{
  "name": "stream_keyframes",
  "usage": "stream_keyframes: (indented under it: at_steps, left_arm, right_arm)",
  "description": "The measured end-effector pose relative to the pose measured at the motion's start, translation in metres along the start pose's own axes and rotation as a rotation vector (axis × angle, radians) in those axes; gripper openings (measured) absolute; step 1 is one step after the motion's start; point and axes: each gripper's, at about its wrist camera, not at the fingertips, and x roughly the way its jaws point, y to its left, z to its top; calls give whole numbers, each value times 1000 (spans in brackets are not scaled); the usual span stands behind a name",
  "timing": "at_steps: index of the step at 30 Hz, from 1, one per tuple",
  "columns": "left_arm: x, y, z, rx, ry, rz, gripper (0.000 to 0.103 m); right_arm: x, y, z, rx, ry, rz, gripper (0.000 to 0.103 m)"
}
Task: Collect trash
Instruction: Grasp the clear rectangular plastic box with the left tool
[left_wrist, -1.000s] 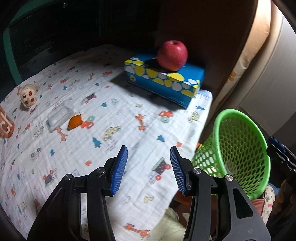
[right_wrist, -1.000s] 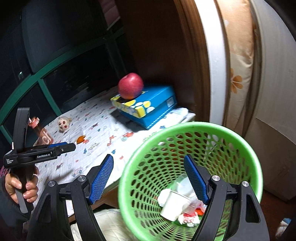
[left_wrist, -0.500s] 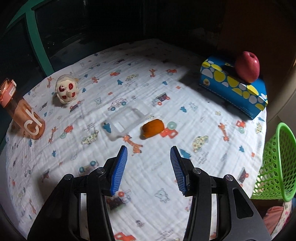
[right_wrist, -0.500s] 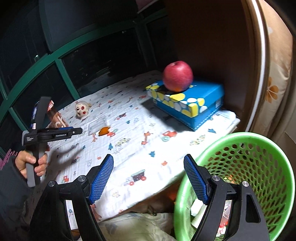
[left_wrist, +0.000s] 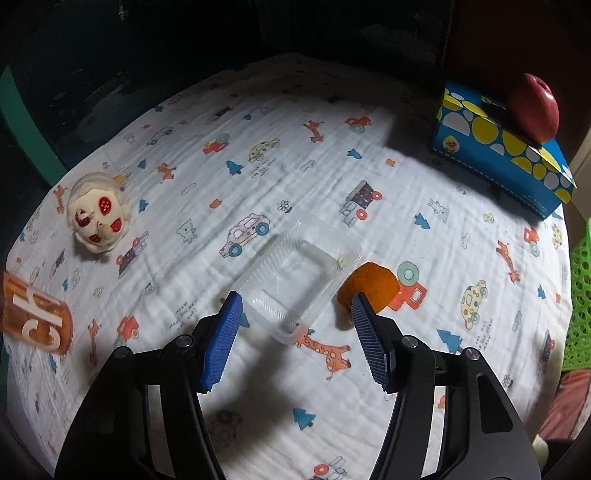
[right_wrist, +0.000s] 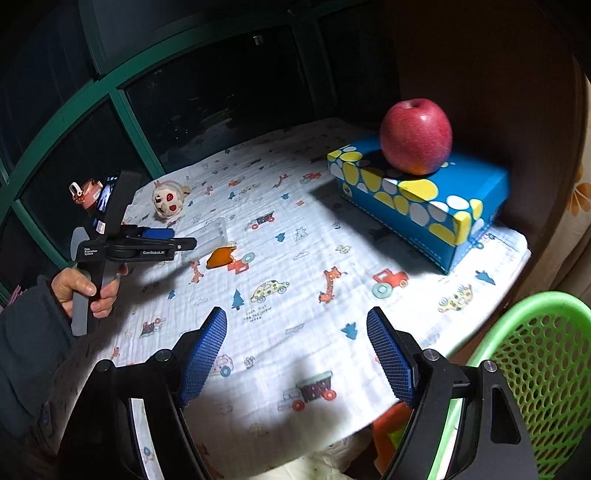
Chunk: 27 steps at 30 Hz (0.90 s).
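A clear plastic tray (left_wrist: 299, 275) lies on the patterned cloth (left_wrist: 332, 184), with a piece of orange peel (left_wrist: 369, 286) touching its right side. My left gripper (left_wrist: 295, 334) is open and empty, just short of the tray, its jaws spanning the tray's near corner. In the right wrist view the left gripper (right_wrist: 184, 243) hovers over the tray (right_wrist: 210, 232) and peel (right_wrist: 221, 256). My right gripper (right_wrist: 297, 354) is open and empty above the cloth's near edge. The green mesh basket (right_wrist: 535, 369) stands at the lower right, beside the table.
A blue tissue box (right_wrist: 421, 199) with a red apple (right_wrist: 415, 136) on it sits at the right rear. A small plush toy (left_wrist: 98, 218) and an orange bottle (left_wrist: 35, 317) are at the left. A dark window with a green frame (right_wrist: 122, 107) lies behind.
My left gripper has swung from the basket side to the tray and peel and come close to them. My right gripper has lifted away from the basket and now faces the table.
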Motion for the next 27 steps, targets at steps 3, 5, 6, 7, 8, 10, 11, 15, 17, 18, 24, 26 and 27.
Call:
stream_keyframes:
  at_steps: [3, 5, 6, 7, 8, 10, 11, 15, 17, 18, 24, 26, 27]
  left_arm:
    - [10, 0, 4, 62, 5, -3, 63]
    - [16, 3, 6, 71, 13, -14, 63]
    - [18, 5, 6, 75, 15, -28, 63]
    - [21, 5, 7, 80, 16, -31, 63]
    - [24, 6, 8, 84, 18, -32, 63]
    - [26, 6, 8, 102, 14, -61, 63]
    - [27, 5, 8, 117, 10, -58, 63]
    - [34, 5, 9, 133, 11, -80, 63]
    - [38, 6, 9, 126, 14, -110, 63]
    - [39, 6, 9, 124, 13, -122, 61]
    - [46, 7, 6, 117, 15, -131, 52]
    - [45, 8, 5, 110, 13, -145, 52]
    - [44, 9, 6, 105, 9, -163, 52]
  right_arm:
    - [10, 6, 8, -12, 5, -1, 75]
    - [17, 7, 12, -21, 9, -4, 75]
    - [20, 8, 14, -24, 13, -3, 75]
    - [23, 9, 16, -28, 16, -1, 75]
    - [26, 10, 17, -33, 21, 0, 75]
    - [32, 14, 20, -52, 28, 0, 75]
    - [35, 16, 22, -62, 31, -1, 75]
    - [47, 21, 27, -84, 46, -2, 75]
    - [52, 23, 28, -96, 51, -1, 75]
    - [54, 24, 28, -102, 54, -1, 75]
    - [70, 29, 30, -125, 82, 5, 75]
    - [73, 30, 30, -126, 88, 9, 75]
    - [74, 30, 29, -128, 90, 11, 75]
